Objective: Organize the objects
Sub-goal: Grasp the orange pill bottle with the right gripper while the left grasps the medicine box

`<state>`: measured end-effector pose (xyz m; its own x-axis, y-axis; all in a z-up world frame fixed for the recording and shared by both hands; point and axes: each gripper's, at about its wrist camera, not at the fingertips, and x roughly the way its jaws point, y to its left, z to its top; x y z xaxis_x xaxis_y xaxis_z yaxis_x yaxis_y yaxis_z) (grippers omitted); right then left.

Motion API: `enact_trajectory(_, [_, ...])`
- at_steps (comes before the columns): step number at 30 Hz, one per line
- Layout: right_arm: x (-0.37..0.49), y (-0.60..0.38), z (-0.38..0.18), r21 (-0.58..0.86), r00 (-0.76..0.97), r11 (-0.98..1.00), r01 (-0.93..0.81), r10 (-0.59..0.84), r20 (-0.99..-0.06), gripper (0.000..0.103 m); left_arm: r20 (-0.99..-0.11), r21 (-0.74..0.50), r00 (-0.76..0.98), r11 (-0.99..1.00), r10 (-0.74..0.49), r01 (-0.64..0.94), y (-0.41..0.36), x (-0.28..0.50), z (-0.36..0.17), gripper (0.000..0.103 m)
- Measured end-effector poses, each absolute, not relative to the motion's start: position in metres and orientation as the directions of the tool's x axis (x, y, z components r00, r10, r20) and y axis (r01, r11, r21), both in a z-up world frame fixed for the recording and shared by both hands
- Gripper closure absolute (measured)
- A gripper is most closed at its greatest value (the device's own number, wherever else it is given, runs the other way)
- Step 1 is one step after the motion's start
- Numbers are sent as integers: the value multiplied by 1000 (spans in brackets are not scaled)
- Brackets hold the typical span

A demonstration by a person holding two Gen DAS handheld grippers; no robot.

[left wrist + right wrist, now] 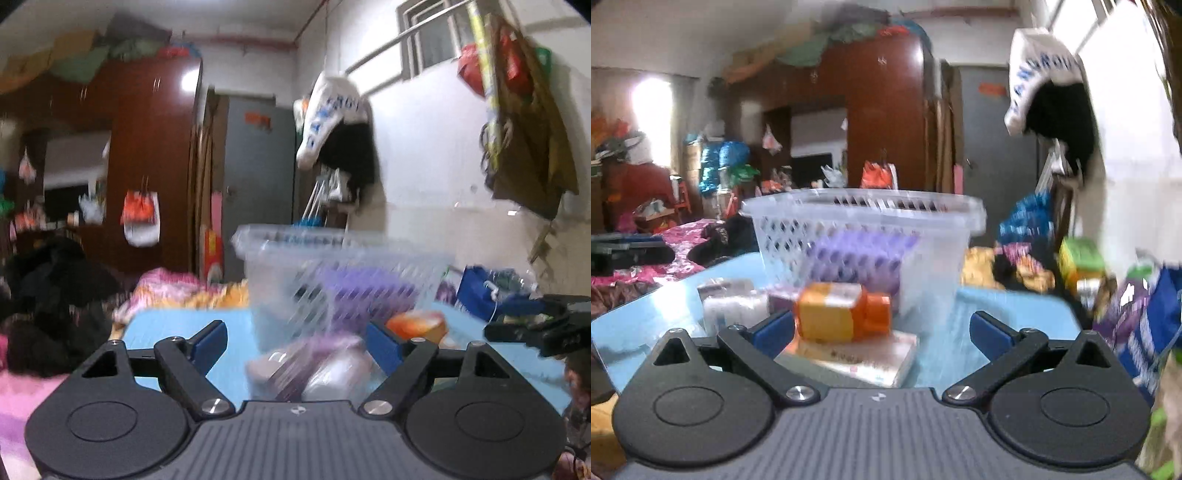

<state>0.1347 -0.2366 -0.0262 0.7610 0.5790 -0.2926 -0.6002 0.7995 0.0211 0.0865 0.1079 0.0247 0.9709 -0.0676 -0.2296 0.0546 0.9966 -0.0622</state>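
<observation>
A clear plastic lattice basket [864, 236] stands on a light blue table [1015, 314], with a purple thing [857, 254] showing through its wall. In the right wrist view an orange bottle [842, 310] lies on a flat wrapped packet [857, 358], just ahead of my open right gripper [882, 332]. White and purple wrapped packs [735, 306] lie left of it. In the left wrist view the basket [332, 273] is blurred, and a purple and white wrapped pack [314, 369] lies between the fingers of my open left gripper [295, 343]. The right gripper [546, 328] shows at the right edge.
A bed with pink bedding [162, 288] and dark clothes [55, 295] lies left of the table. A blue bag [1152, 332] and clutter stand at the right by the white wall. A brown wardrobe [886, 122] and a grey door [258, 166] are behind.
</observation>
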Motion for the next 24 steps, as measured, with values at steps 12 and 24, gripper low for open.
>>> enact_trajectory(12, [153, -196, -30, 52, 746, 805, -591, 569, -346, 0, -285, -138, 956, 990, -67, 28, 135, 102, 9, 18])
enact_trajectory(24, [173, -177, -31, 15, 753, 825, -565, 523, -399, 0, -348, -161, 932, 986, -98, 44, 135, 115, 0, 19])
